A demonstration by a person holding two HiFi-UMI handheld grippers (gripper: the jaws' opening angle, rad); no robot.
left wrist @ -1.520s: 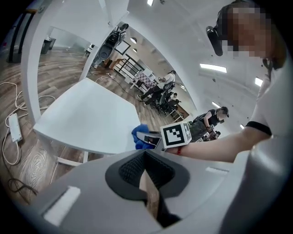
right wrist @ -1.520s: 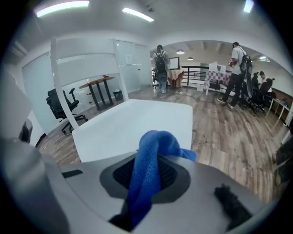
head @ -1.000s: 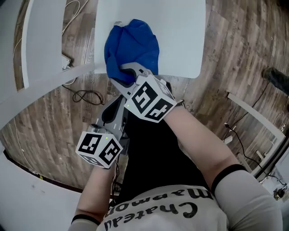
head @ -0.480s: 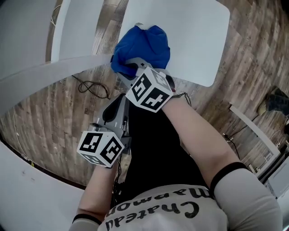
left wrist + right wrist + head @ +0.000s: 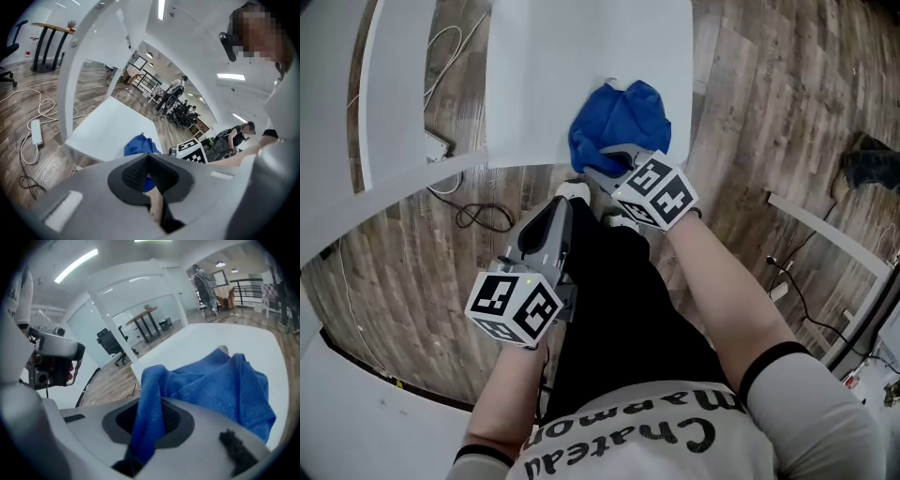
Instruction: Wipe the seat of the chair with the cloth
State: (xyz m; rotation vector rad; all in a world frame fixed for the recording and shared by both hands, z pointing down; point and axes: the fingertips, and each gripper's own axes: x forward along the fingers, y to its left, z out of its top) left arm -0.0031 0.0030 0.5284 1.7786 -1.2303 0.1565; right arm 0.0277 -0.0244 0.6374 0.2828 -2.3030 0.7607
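Your right gripper (image 5: pixel 609 173) has its jaws closed on a fold of the blue cloth (image 5: pixel 619 127); in the right gripper view the fold stands up between the pads. The rest of the cloth lies bunched on the white seat (image 5: pixel 544 84) of the chair, in the seat's corner at about 5 o'clock in the head view. Your left gripper (image 5: pixel 559 208) hangs below the seat's near edge, at about 7 o'clock from the cloth. Its jaws are together and hold nothing.

To wipe well, I think you should press the bunch flat, so that more of the cloth touches the seat. Then pull it in long straight strokes toward 10 and 11 o'clock, where most of the seat is bare. Let the strokes overlap and go up to the edges. Hold the grip firm, because only one fold is held and it may slip out.

The only writing is on your shirt (image 5: pixel 619 436). It is upside down to the camera and seems to read "Chateau Marmo", with the end hidden. I see no label on the cloth or the chair.
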